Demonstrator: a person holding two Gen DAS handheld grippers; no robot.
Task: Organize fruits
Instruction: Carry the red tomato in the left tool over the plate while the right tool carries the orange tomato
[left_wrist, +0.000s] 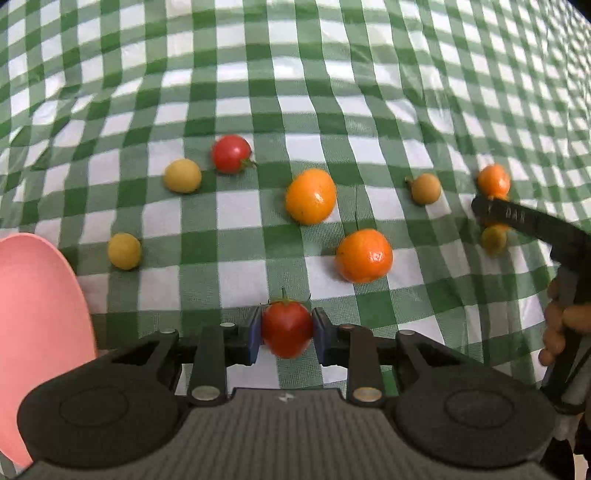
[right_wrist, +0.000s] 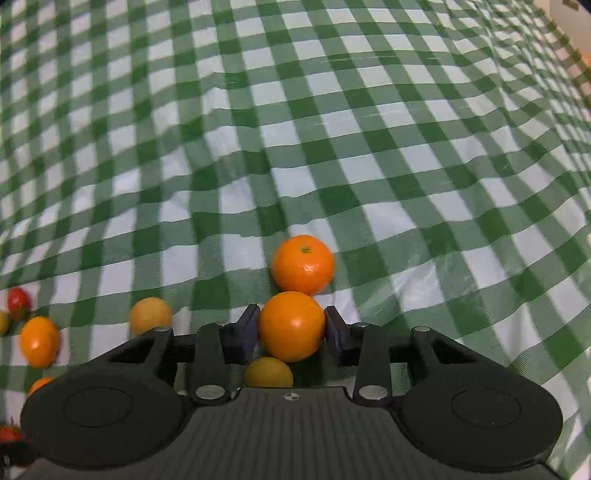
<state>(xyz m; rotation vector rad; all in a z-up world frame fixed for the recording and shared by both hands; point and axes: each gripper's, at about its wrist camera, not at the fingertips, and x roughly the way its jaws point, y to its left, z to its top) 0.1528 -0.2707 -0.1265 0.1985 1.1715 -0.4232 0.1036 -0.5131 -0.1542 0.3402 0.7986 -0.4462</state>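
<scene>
Two hand-held grippers grip fruit: left a tomato, right an orange.

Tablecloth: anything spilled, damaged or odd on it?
Nothing spilled or damaged. The tablecloth is rumpled into ridges, and the fruit lies scattered loose beside the pink plate, which holds nothing in view.

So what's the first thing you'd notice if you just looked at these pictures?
Probably the red tomato pinched between the left gripper pads, low in the middle of the left wrist view. Next, the orange between the right gripper fingers, with another orange just beyond it. Around them, more little fruits lie scattered on the green-and-white checked cloth, and a pink bowl peeks in at the left edge.
</scene>
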